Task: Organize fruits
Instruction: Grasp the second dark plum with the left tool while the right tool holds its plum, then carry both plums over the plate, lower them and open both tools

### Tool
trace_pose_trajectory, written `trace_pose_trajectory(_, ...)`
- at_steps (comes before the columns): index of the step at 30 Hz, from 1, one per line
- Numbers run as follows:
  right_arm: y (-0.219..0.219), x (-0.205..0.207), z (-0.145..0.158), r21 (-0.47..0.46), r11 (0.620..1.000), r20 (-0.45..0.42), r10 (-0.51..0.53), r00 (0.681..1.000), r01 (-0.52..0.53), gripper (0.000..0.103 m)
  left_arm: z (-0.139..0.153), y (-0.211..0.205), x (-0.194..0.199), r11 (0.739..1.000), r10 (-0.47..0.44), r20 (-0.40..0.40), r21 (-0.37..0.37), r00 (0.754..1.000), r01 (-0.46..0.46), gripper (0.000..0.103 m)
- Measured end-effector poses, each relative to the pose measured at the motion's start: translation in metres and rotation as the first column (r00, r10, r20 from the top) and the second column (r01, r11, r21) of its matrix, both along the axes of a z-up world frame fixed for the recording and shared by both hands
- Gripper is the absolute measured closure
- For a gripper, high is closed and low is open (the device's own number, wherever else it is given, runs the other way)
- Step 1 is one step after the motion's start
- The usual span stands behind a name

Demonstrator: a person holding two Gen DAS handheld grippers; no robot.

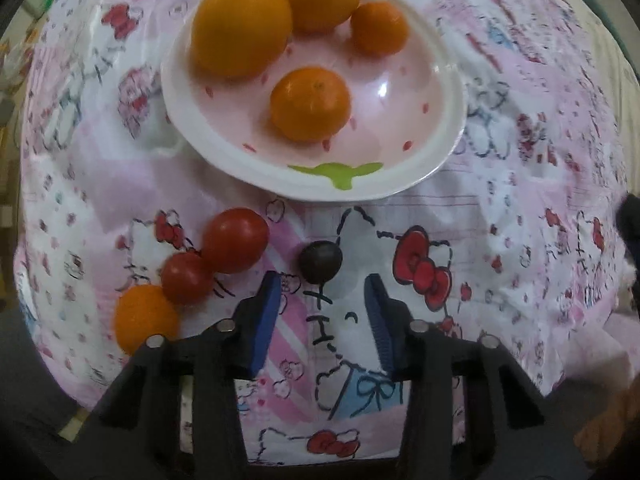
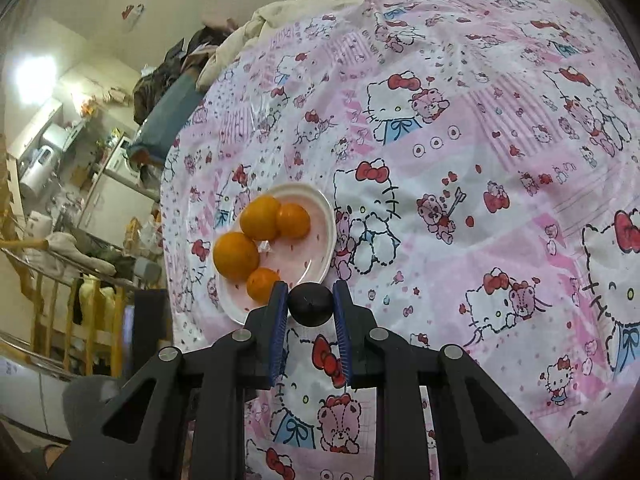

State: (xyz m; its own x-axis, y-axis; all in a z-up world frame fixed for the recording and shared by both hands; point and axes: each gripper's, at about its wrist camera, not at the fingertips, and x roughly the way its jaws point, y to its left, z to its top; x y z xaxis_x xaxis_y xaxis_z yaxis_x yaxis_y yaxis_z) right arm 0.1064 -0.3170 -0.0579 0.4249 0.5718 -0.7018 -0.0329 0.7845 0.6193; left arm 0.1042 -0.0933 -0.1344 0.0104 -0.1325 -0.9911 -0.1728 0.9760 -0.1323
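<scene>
A white plate with a pink centre (image 1: 452,120) holds several oranges (image 1: 310,104) on the pink cartoon-print cloth. Near its front rim lie two red tomatoes (image 1: 234,240), a lone orange (image 1: 144,316) and a small dark round fruit (image 1: 320,262). My left gripper (image 1: 324,284) points down over the cloth, open; the dark fruit sits just ahead of its blue fingertips (image 1: 270,296), untouched. In the right wrist view my right gripper (image 2: 311,288) is shut on another dark round fruit (image 2: 311,306), held above the cloth near the plate's (image 2: 320,200) rim and its oranges (image 2: 260,218).
The cloth (image 2: 480,160) spreads wide to the right and far side of the plate. A rumpled cream blanket (image 2: 280,12) lies at the far end. Beyond the cloth's left edge are cluttered shelves and a railing (image 2: 60,200). A dark shape (image 1: 630,224) shows at the right edge.
</scene>
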Motion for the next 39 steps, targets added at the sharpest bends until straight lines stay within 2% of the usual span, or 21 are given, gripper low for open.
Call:
trace_pose_trajectory(2, -0.005, 0.000, 0.002, 0.014, 1.000, 0.003, -0.010, 1.000, 0.010, 0.079, -0.007, -0.001, 0.001, 1.000, 0.020, -0.010, -0.011, 1.000, -0.021, 0.076)
trace_pose_trajectory(7, -0.008, 0.002, 0.003, 0.034, 0.999, 0.005, -0.016, 1.000, 0.016, 0.079, -0.013, -0.004, 0.006, 0.999, 0.032, 0.015, 0.040, 0.999, -0.033, 0.076)
trace_pose_trajectory(10, -0.006, 0.002, 0.003, 0.032, 0.999, 0.005, -0.008, 1.000, 0.008, 0.079, -0.015, -0.006, 0.007, 0.998, 0.021, 0.019, 0.061, 1.000, -0.022, 0.083)
trace_pose_trajectory(15, -0.005, 0.005, 0.000, 0.025, 1.000, -0.006, -0.010, 1.000, 0.010, 0.079, -0.009, -0.008, 0.012, 0.999, -0.001, 0.037, 0.055, 0.999, -0.001, 0.084)
trace_pose_trajectory(28, 0.005, 0.006, 0.003, 0.007, 1.000, 0.009, 0.014, 1.000, -0.014, 0.079, 0.073, 0.015, -0.014, 0.998, -0.067, 0.182, 0.028, 0.981, 0.063, 0.084)
trace_pose_trajectory(32, 0.009, 0.005, 0.006, 0.001, 1.000, 0.017, 0.022, 1.000, -0.022, 0.079, 0.099, 0.024, -0.020, 0.994, -0.101, 0.254, 0.063, 0.962, 0.088, 0.084)
trace_pose_trajectory(39, 0.021, 0.008, 0.017, -0.020, 0.999, 0.076, 0.052, 0.996, -0.051, 0.079, 0.121, 0.038, 0.001, 0.990, -0.124, 0.338, 0.112, 0.933, 0.091, 0.084)
